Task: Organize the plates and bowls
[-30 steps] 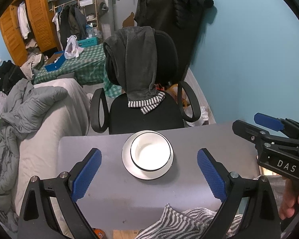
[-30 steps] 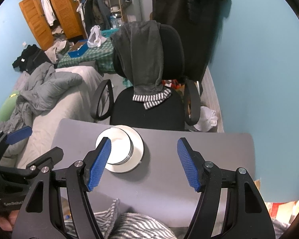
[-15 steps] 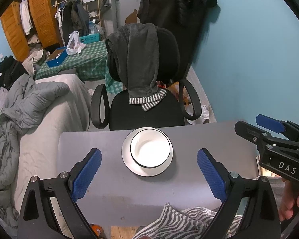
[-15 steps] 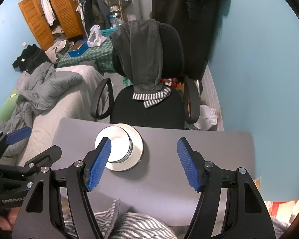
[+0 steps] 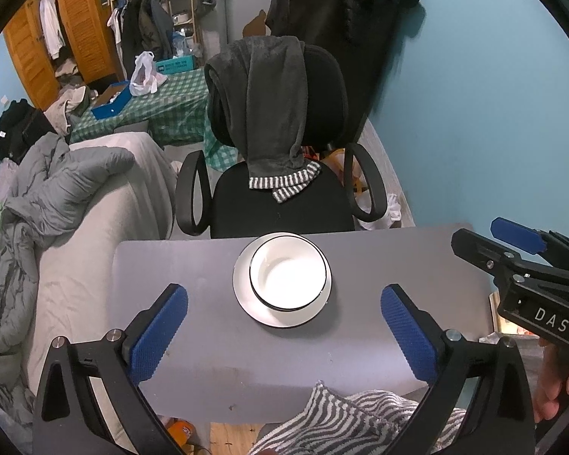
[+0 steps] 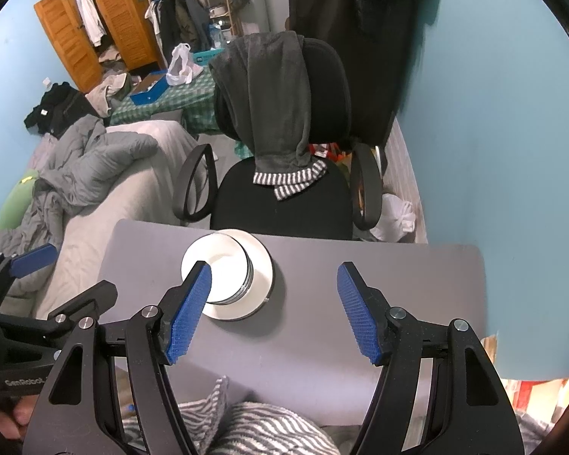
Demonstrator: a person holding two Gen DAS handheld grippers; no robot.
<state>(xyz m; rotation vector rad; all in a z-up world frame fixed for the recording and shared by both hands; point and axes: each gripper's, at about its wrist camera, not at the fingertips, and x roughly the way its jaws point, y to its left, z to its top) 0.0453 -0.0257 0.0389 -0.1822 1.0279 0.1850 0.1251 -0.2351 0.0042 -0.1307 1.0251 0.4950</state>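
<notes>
The left hand-held gripper (image 5: pixel 284 326) hangs wide open and empty, and the bowl (image 5: pixel 289 271) lies straight ahead on its centreline, nested upright in the plate (image 5: pixel 254 305) toward the chair side of the bench (image 5: pixel 193 265). The right hand-held gripper (image 6: pixel 273 303), equally open and empty, has the bowl off behind its left finger. Both pieces are round, so neither has a long axis; the left looks better lined up.

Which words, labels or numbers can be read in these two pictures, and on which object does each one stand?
"DAS": white letters on the black body of the right gripper, seen in the left wrist view.
"GenRobot": small pale letters on the black body of the left gripper, seen in the right wrist view; its end is cut off.
White print on the teal box on the green checked table: too small to read.
</notes>
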